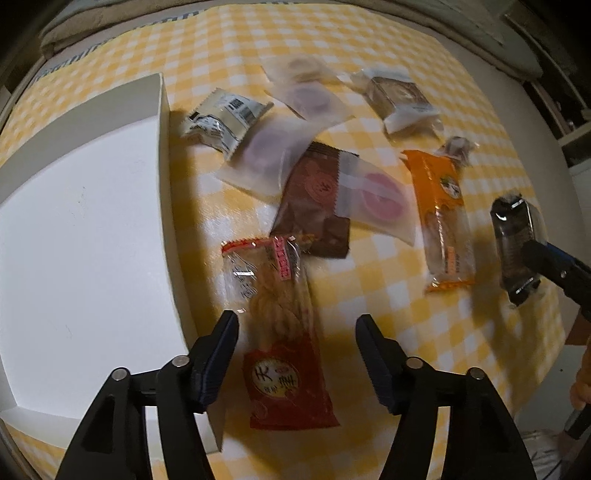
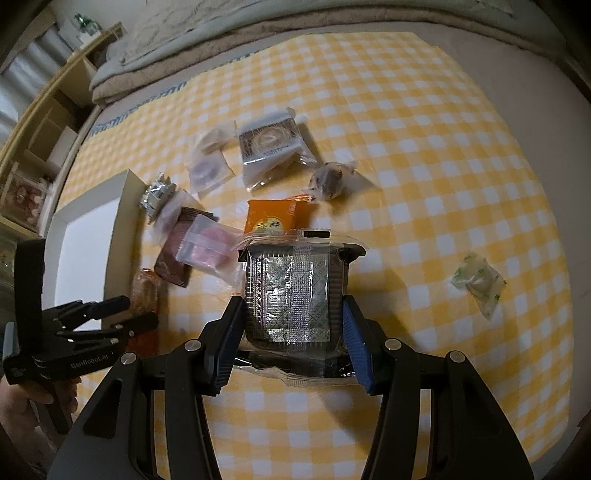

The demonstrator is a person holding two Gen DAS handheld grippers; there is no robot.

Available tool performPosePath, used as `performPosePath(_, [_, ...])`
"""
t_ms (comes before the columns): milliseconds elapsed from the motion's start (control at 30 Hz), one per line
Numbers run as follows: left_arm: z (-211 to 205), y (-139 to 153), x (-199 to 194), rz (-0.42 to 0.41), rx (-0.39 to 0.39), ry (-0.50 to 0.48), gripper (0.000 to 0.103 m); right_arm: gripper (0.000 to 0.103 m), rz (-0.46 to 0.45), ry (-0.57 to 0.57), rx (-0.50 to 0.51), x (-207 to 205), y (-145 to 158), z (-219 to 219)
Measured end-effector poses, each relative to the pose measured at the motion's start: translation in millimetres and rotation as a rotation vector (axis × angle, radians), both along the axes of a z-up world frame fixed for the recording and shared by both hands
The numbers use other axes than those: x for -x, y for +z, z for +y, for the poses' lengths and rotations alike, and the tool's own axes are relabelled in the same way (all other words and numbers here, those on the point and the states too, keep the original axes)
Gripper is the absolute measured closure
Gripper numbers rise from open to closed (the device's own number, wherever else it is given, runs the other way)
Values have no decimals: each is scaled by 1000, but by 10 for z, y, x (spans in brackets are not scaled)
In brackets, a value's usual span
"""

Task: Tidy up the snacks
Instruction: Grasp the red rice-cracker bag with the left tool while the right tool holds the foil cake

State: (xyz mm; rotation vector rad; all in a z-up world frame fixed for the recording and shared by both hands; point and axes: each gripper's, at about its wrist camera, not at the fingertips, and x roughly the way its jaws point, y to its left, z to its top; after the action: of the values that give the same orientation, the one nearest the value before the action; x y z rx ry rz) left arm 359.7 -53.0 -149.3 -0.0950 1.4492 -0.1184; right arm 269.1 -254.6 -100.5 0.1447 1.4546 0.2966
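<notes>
Several wrapped snacks lie on a yellow checked tablecloth [image 1: 369, 280]. My left gripper [image 1: 297, 328] is open, its jaws on either side of a long red and clear snack pack [image 1: 280, 325], just right of an empty white box [image 1: 74, 229]. My right gripper [image 2: 291, 321] is shut on a dark tray snack in clear wrap [image 2: 291, 291], held above the cloth; it also shows in the left wrist view [image 1: 517, 243]. An orange pack [image 1: 441, 218], a brown pack [image 1: 314, 206] and translucent pink packs [image 1: 373, 195] lie in the middle.
A green-speckled candy [image 2: 478, 282] lies alone at the right. A brown cake pack [image 2: 271, 146] and a small twisted wrapper [image 2: 327, 181] lie further back. Shelves [image 2: 40, 122] stand at the left, bedding [image 2: 295, 22] beyond the cloth.
</notes>
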Motion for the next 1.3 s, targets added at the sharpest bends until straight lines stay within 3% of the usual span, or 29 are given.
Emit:
performPosePath(233, [4, 95, 73, 6, 34, 5, 23, 50, -8, -12, -20, 25, 60, -1])
performPosePath(367, [32, 136, 93, 5, 51, 3, 21, 50, -12, -18, -32, 38, 81, -17])
performPosePath(433, [24, 111, 83, 7, 32, 0, 24, 50, -11, -23, -35, 36, 86, -23])
performPosePath(667, [-131, -74, 15, 23, -67, -29, 60, 50, -15, -25, -42, 27, 102, -8])
performPosePath(733, [-161, -62, 20, 17, -59, -41, 62, 50, -19, -25, -44, 32, 115, -3])
performPosePath(1000, [-166, 530, 119, -159, 22, -79, 68, 50, -96, -34, -53, 26, 352, 59])
performPosePath(1167, [125, 943, 222, -267, 60, -37, 68, 50, -174, -13, -81, 27, 565, 244])
performPosePath(1300, [485, 1101, 318, -290, 79, 19, 68, 50, -196, 38, -119, 53, 660, 547])
